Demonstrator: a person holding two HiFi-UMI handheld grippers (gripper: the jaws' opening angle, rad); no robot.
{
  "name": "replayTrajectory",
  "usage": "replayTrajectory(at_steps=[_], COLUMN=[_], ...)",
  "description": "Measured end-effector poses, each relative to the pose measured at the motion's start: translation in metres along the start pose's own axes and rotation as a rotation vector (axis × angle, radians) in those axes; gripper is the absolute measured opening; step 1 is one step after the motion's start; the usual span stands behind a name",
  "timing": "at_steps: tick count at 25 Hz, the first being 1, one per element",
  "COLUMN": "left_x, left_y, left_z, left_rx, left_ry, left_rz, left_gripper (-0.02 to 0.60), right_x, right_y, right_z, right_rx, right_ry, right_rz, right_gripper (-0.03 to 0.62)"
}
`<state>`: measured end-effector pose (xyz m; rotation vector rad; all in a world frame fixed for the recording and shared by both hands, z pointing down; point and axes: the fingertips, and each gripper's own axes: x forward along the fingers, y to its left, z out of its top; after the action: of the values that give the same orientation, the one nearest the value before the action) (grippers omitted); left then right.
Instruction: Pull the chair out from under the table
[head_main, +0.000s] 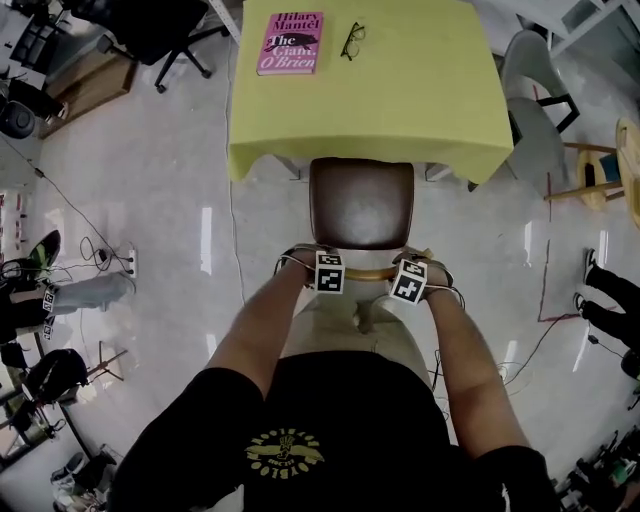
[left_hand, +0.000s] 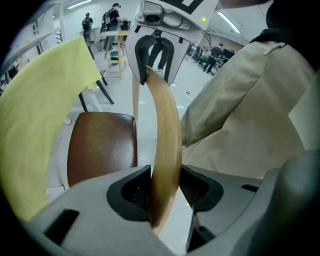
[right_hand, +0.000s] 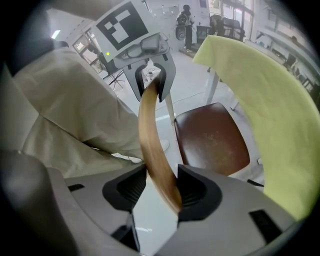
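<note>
A yellow-covered table (head_main: 400, 110) stands ahead of the person. The brown-seated chair (head_main: 361, 203) sits just before it, nearly clear, its front edge at the table's near edge. Its curved wooden back rail (head_main: 372, 271) runs crosswise, closest to the person. The left gripper (left_hand: 162, 187) and right gripper (right_hand: 162, 187) each pinch one end, equally placed, so the pull likely runs straight back.

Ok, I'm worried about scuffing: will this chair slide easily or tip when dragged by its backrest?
Probably slides readily: the floor looks smooth and glossy. The chair seems fairly light, with a thin curved backrest. The left gripper and right gripper both clamp that high rail, so it might tilt back.
</note>
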<state>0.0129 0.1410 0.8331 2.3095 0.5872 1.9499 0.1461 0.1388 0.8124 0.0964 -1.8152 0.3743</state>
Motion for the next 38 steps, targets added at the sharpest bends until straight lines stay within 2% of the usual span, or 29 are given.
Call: replayTrajectory(at_steps=[13, 17, 20, 23, 25, 28, 31, 33, 34, 36, 38], left_x=[0.028, 0.029, 0.024, 0.014, 0.002, -0.022, -0.057, -0.080, -0.091, -0.111, -0.131], left_y=[-0.073, -0.072, -0.069, -0.071, -0.068, -0.063, -0.051, -0.042, -0.038, -0.033, -0.030], left_z=[0.015, 0.018, 0.020, 0.022, 0.024, 0.024, 0.031, 0.035, 0.035, 0.030, 0.023], left_rx=[-0.026, -0.069, -0.164, -0.239, -0.312, -0.498, -0.693, -0.793, -0.836, -0.905, -0.934], left_ry=[0.026, 0.014, -0.018, -0.060, -0.122, -0.277, -0.462, -0.555, -0.589, -0.629, -0.638], left_rz=[-0.023, 0.008, 0.025, 0.065, 0.089, 0.131, 0.217, 0.284, 0.319, 0.399, 0.490], left_gripper=[0.170, 0.171, 0.190, 0.199, 0.199, 0.187, 0.126, 0.070, 0.055, 0.031, 0.016], right_x=[0.008, 0.007, 0.004, -0.004, -0.018, -0.042, -0.072, -0.091, -0.101, -0.120, -0.140], right_y=[0.073, 0.075, 0.073, 0.071, 0.061, 0.049, 0.034, 0.025, 0.023, 0.022, 0.023], right_z=[-0.023, -0.026, -0.022, -0.021, -0.016, -0.006, -0.002, -0.003, -0.004, -0.003, 0.001], right_rx=[-0.058, 0.015, 0.099, 0.213, 0.302, 0.417, 0.504, 0.557, 0.579, 0.608, 0.630], right_ry=[-0.027, -0.052, -0.089, -0.181, -0.267, -0.401, -0.523, -0.590, -0.617, -0.670, -0.726], right_rz=[0.071, 0.066, 0.069, 0.062, 0.045, 0.014, -0.037, -0.093, -0.122, -0.174, -0.213], right_gripper=[0.176, 0.180, 0.183, 0.184, 0.184, 0.183, 0.125, 0.071, 0.027, 0.012, 0.011])
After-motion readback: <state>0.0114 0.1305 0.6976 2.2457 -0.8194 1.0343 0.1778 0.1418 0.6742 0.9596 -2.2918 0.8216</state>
